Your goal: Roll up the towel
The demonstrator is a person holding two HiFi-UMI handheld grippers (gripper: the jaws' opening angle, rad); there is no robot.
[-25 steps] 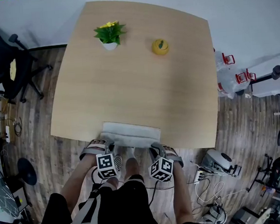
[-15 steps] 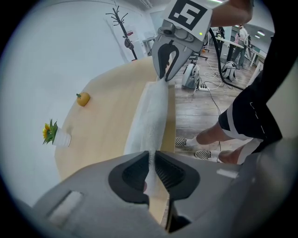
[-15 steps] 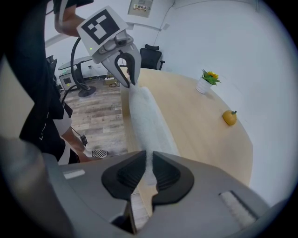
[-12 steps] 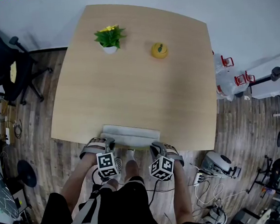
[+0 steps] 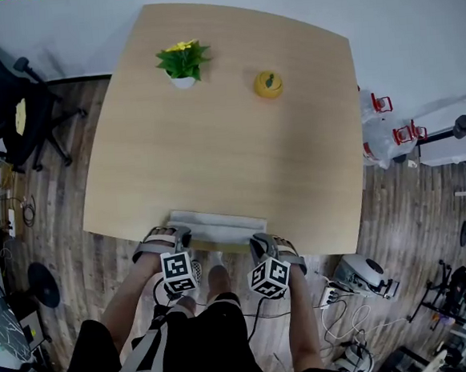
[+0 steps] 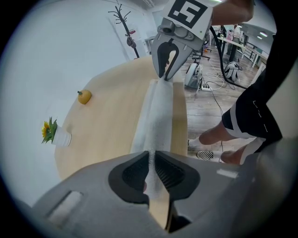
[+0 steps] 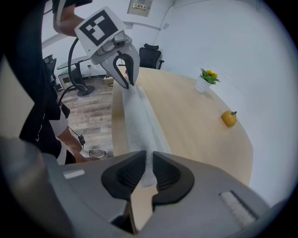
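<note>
The left gripper (image 6: 151, 157) has its jaws closed on a thin fold of the white towel (image 6: 157, 111), with the cloth squeezed to a narrow seam between the dark pads. The right gripper (image 7: 149, 159) pinches the other end of the same fold in the same way. I judge that each takes one end so the long edge stays straight and taut, letting the roll turn evenly along its length rather than skewing into a cone. Both grippers point steeply down at the cloth, which suits tucking the edge over. The towel lies at six o'clock on the table (image 5: 229, 141), close along the near edge and just in front of the person, and runs from nine to three o'clock between the two grippers. It looks like a long, narrow, low band, folded or partly rolled, with soft lengthwise ridges and a fine nap; how many turns it has I cannot tell. Well apart from it, a potted plant (image 5: 181, 61) stands at eleven o'clock and a yellow fruit (image 5: 267, 84) at one o'clock, both out of the roll's way.
</note>
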